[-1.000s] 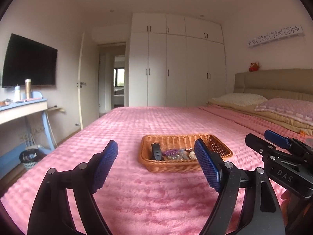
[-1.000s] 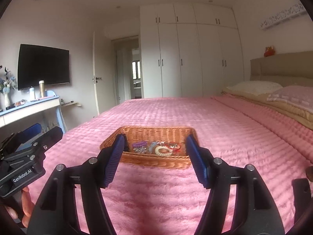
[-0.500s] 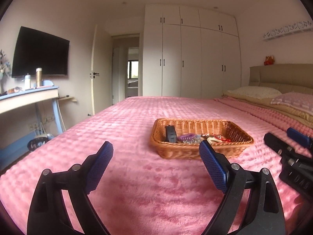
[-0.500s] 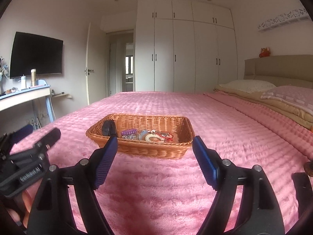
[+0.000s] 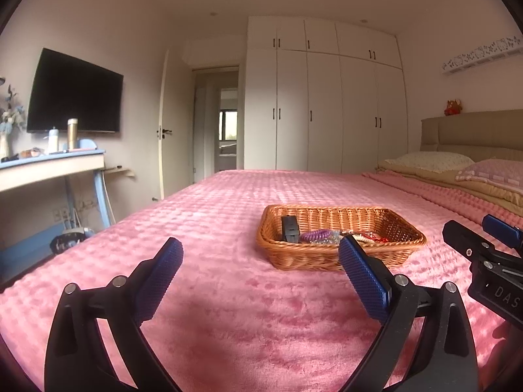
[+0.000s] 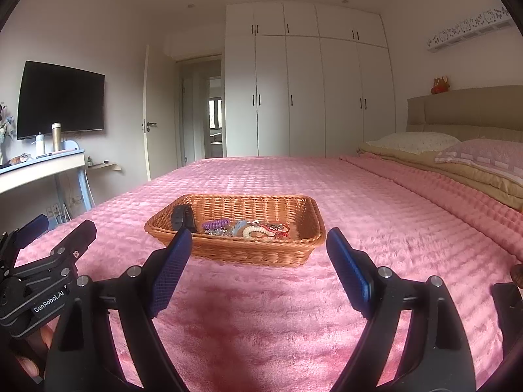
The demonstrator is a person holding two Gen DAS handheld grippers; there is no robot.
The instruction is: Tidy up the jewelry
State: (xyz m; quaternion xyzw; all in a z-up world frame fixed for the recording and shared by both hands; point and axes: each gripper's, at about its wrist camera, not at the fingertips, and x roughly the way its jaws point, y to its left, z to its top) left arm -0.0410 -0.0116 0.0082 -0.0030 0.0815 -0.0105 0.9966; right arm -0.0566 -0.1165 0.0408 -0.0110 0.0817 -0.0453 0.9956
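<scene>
My two hand-held grippers hover over the pink bedspread [image 6: 376,202], both gaping wide, empty.

Left hand-held gripper [image 5: 258,268], then right hand-held gripper [image 6: 258,258]; the wicker basket [image 6: 248,251] of jewelry [image 6: 258,228] sits at my right one's 12 o'clock, apart.

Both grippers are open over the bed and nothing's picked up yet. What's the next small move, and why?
Probably ease the right gripper forward and down toward the basket. It is open, empty and lined up with the basket, where the bracelets lie in a loose pile; the left gripper sits off to the basket's left side.
</scene>
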